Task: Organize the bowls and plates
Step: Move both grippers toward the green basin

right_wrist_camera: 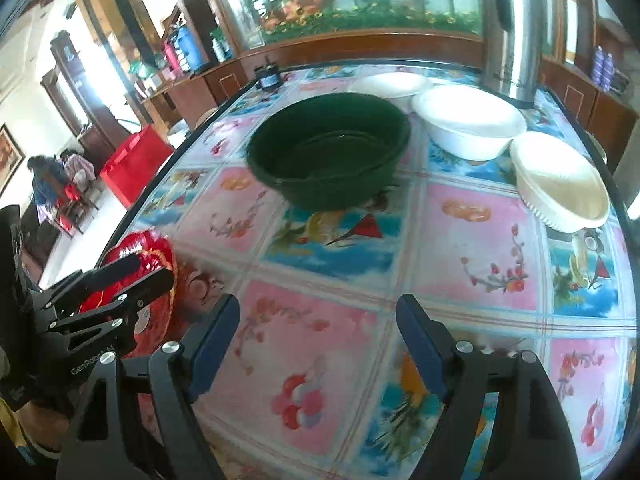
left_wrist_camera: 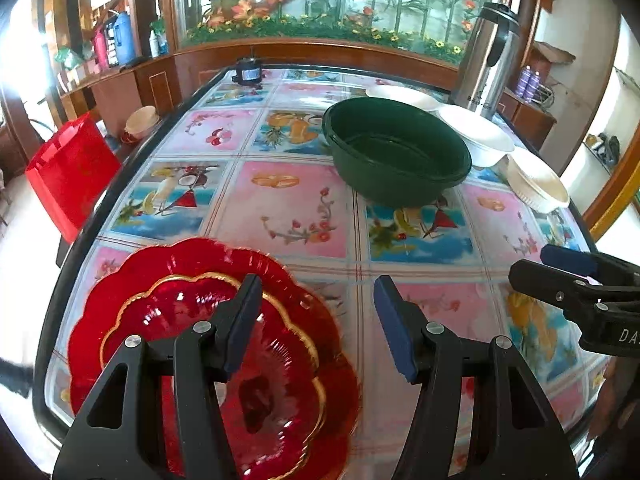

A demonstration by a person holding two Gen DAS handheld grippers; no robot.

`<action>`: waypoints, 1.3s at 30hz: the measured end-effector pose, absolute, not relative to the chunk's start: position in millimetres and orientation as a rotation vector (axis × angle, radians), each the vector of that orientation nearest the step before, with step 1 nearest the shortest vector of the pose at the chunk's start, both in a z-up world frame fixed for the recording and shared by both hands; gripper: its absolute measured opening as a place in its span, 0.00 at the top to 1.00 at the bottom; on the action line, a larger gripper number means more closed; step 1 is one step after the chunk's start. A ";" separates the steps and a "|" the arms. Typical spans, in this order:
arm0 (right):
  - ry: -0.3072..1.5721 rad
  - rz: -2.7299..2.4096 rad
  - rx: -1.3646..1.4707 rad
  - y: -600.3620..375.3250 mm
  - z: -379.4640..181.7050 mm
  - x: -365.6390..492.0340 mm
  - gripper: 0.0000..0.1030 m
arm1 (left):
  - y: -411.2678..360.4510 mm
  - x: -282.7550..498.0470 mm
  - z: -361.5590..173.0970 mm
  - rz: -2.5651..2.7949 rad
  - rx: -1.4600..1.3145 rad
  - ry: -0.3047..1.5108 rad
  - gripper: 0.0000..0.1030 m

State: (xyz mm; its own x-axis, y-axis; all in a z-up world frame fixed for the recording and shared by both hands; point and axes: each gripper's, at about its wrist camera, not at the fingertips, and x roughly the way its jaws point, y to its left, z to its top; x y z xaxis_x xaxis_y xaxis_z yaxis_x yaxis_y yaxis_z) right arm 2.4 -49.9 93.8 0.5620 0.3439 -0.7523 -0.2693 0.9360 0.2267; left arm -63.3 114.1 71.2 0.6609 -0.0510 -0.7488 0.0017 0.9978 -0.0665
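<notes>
A red scalloped plate with a gold-rimmed red plate stacked on it (left_wrist_camera: pixel 192 312) lies at the table's near left corner, also in the right wrist view (right_wrist_camera: pixel 140 252). My left gripper (left_wrist_camera: pixel 316 320) is open, its left finger over the stack's right part, holding nothing. My right gripper (right_wrist_camera: pixel 316 336) is open and empty above the tablecloth. A dark green bowl (left_wrist_camera: pixel 396 152) (right_wrist_camera: pixel 328 148) stands mid-table. Behind and right of it are a white plate (left_wrist_camera: pixel 400 94) (right_wrist_camera: pixel 386 82), a white bowl (left_wrist_camera: pixel 476 132) (right_wrist_camera: pixel 468 120) and a cream ribbed bowl (left_wrist_camera: pixel 536 184) (right_wrist_camera: pixel 560 184).
The table (left_wrist_camera: pixel 296 216) has a fruit-patterned cloth and a dark rim. A steel thermos (left_wrist_camera: pixel 488 52) (right_wrist_camera: pixel 512 28) stands at the back right, a small dark jar (left_wrist_camera: pixel 248 72) at the back. A red bag (left_wrist_camera: pixel 72 172) stands off the left edge.
</notes>
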 end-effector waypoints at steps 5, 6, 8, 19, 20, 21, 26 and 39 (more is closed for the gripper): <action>0.903 0.347 0.109 -64.7 95.7 15.4 0.22 | 103.8 -45.1 79.7 -0.023 -0.066 0.853 0.43; 0.900 0.346 0.114 -67.0 96.3 17.6 0.22 | 102.9 -40.5 82.6 -0.019 -0.065 0.854 0.43; 0.897 0.342 0.127 -72.8 98.6 27.7 0.22 | 102.6 -31.2 90.1 -0.023 -0.072 0.852 0.43; 0.893 0.347 0.123 -72.8 103.9 62.3 0.22 | 102.3 3.7 107.8 -0.013 -0.079 0.839 0.43; 0.895 0.349 0.123 -72.5 104.3 65.3 0.22 | 101.9 7.0 108.0 -0.011 -0.075 0.837 0.43; 0.895 0.349 0.126 -72.8 104.5 68.7 0.22 | 100.8 10.7 107.5 -0.007 -0.068 0.835 0.43; 0.897 0.334 0.112 -73.5 105.8 84.3 0.22 | 100.4 35.6 102.3 0.003 -0.034 0.848 0.43; 0.917 0.339 0.137 -80.5 94.8 133.7 0.22 | 115.3 103.1 90.0 0.005 -0.069 0.867 0.43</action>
State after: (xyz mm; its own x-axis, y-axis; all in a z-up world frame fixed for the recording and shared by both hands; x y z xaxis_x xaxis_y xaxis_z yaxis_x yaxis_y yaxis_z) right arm 133.7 -80.5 94.8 0.5594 0.3445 -0.7539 -0.2288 0.9384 0.2590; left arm 103.1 115.3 90.0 0.6469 -0.0239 -0.7622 -0.0320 0.9978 -0.0584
